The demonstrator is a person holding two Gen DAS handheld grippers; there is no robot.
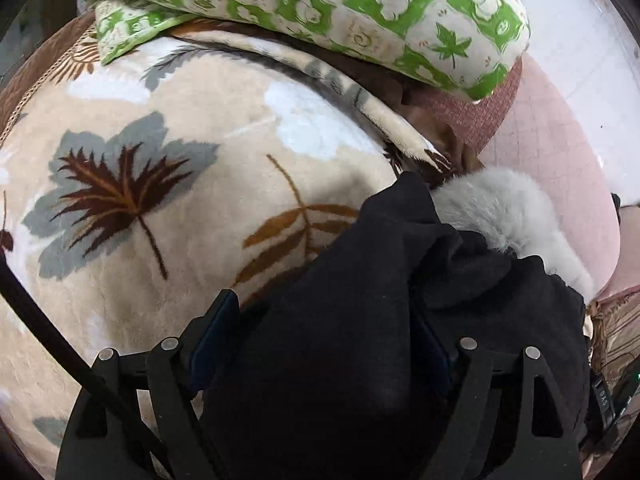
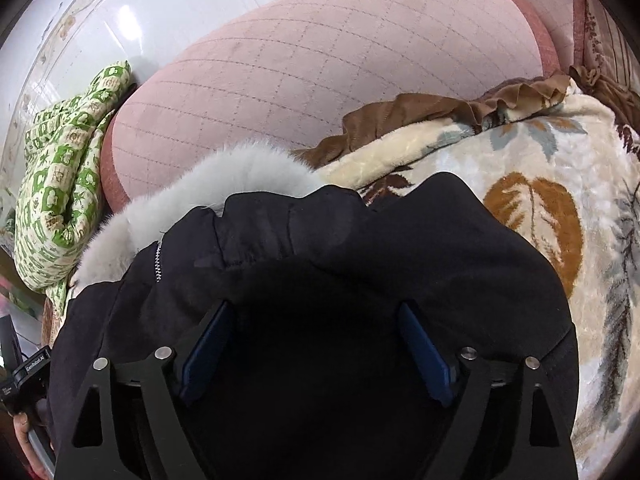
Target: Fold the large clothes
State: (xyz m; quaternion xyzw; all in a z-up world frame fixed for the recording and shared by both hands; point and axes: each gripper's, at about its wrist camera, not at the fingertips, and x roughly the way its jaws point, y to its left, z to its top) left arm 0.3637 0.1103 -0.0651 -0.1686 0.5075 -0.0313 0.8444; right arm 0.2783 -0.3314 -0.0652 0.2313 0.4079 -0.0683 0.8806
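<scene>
A black coat [image 1: 360, 280] with a pale grey fur collar [image 1: 500, 212] lies bunched on a beige leaf-print blanket [image 1: 180, 128]. My left gripper [image 1: 324, 308] has its jaws spread wide, with black coat cloth heaped between and over the blue pads [image 1: 216, 336]. In the right wrist view the same coat [image 2: 340, 248] and fur collar [image 2: 224, 188] fill the lower frame. My right gripper [image 2: 316, 312] also stands wide, with dark cloth bulging between its pads [image 2: 208, 344]. Whether either one grips the cloth is hidden.
A green-and-cream patterned quilt [image 1: 320, 4] lies beyond the blanket, and also shows in the right wrist view [image 2: 64, 168]. A pink quilted mattress [image 2: 340, 68] lies past the collar, with white wall behind. Brown ruffled fabric [image 2: 440, 108] edges the blanket [image 2: 560, 184].
</scene>
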